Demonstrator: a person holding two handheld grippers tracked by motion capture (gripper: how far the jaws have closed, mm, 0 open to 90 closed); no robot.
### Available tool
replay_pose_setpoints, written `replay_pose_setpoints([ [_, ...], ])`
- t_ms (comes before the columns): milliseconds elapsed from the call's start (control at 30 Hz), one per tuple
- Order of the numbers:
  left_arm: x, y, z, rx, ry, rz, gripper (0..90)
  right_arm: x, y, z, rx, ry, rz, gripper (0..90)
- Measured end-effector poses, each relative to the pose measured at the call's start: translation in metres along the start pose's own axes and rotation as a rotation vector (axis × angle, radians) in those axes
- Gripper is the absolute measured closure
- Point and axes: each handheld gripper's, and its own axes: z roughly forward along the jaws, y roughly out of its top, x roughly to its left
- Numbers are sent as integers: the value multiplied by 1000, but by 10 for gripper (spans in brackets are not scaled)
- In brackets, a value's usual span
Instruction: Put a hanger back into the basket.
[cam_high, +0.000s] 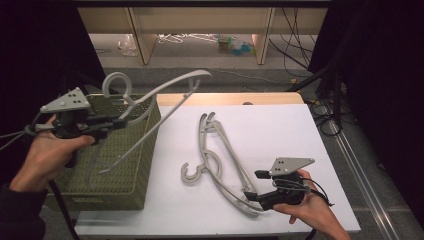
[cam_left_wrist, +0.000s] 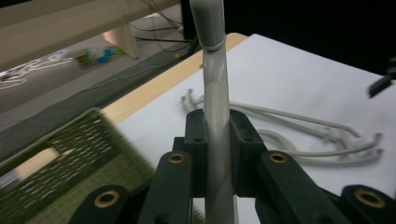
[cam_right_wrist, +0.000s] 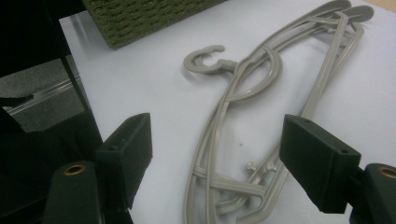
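Note:
My left gripper (cam_high: 120, 121) is shut on a grey plastic hanger (cam_high: 165, 95) and holds it in the air over the olive-green basket (cam_high: 125, 170) at the table's left. In the left gripper view the hanger's bar (cam_left_wrist: 215, 107) runs up between the pressed jaws of the left gripper (cam_left_wrist: 217, 126). Two or more like hangers (cam_high: 220, 155) lie stacked on the white tabletop, hooks toward the basket. My right gripper (cam_high: 256, 185) is open at their near end. In the right gripper view the jaws of the right gripper (cam_right_wrist: 215, 144) stand wide to either side of the stacked hangers (cam_right_wrist: 243, 121), not touching them.
The white table (cam_high: 280, 125) has a wooden strip (cam_high: 230, 98) along its far edge. Beyond it are the floor, wooden shelf legs (cam_high: 140, 40) and loose cables (cam_high: 300, 55). Dark curtains hang left and right. The basket's rim (cam_left_wrist: 70, 154) lies just below my left gripper.

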Motion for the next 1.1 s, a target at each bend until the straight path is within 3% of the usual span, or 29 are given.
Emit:
replay_pose_setpoints([
  [33, 10, -6, -4, 17, 37, -16, 792, -2, -1, 1, -3, -6, 5, 266],
  [67, 17, -8, -4, 11, 45, 7, 792, -2, -1, 1, -3, -5, 6, 266],
  [333, 54, -31, -9, 57, 134, -25, 792, -4, -4, 6, 12, 5, 26, 266],
  [633, 72, -53, -8, 83, 155, -31, 792, -7, -6, 8, 19, 6, 37, 266],
  [767, 79, -63, -8, 118, 163, 4, 792, -7, -8, 9, 22, 8, 44, 265],
  [833, 80, -68, -8, 115, 167, -15, 792, -8, -8, 10, 21, 2, 39, 266],
  [1000, 85, -76, -10, 130, 174, -15, 792, -9, -9, 10, 28, 6, 43, 259],
  [1033, 90, -79, -14, 185, 176, 23, 792, -9, -10, 11, 25, 7, 45, 238],
  [1067, 89, -80, -12, 166, 185, 10, 792, -9, -9, 11, 28, 7, 46, 228],
  [1100, 92, -81, -15, 204, 185, 37, 792, -9, -9, 11, 26, 4, 45, 222],
])
